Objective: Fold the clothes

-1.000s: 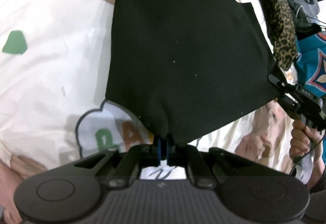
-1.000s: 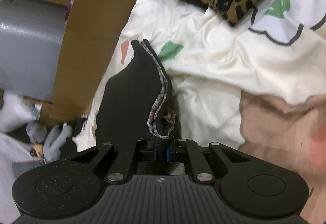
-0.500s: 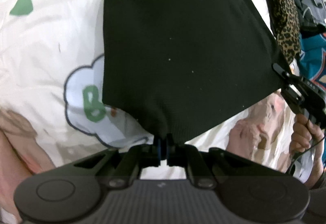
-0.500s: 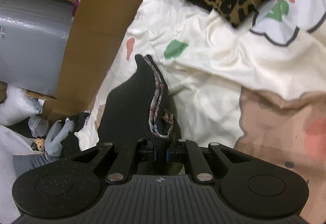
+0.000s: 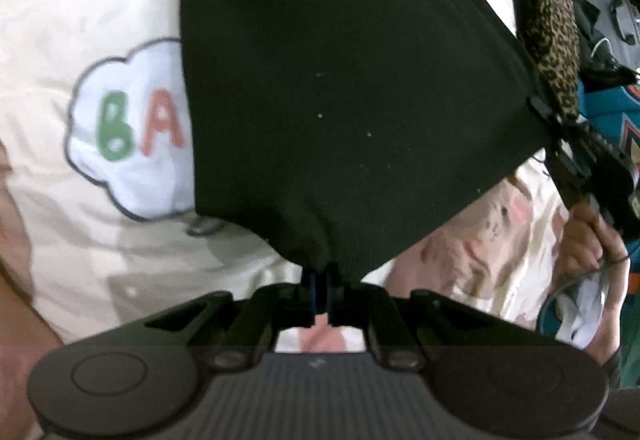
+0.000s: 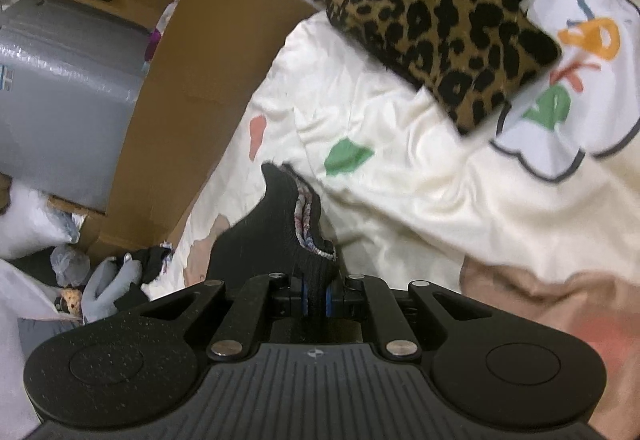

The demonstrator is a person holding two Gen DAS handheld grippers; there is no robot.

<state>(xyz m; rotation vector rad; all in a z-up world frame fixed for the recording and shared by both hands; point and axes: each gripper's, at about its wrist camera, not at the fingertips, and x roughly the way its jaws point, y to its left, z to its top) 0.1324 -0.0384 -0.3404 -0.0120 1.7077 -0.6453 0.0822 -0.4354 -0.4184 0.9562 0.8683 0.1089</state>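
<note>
Since a second ago you carried the black knit garment (image 5: pixel 352 87) rightward over the cream printed bedsheet (image 5: pixel 80 224), left gripper (image 5: pixel 319 282) and right gripper (image 6: pixel 315 296) both clamped on its hem, cloth stretching toward twelve o'clock.

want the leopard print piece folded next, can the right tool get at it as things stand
Probably not yet: the right tool is shut on the black garment. The leopard print piece lies uncovered on the bedspread ahead, so the way looks free once it lets go.

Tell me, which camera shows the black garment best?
The left wrist view: the black garment fills the picture as a broad, spread sheet, pinched by the left gripper and the right gripper. The right wrist view catches the black garment only edge-on, as a narrow strip in the right gripper.
</note>
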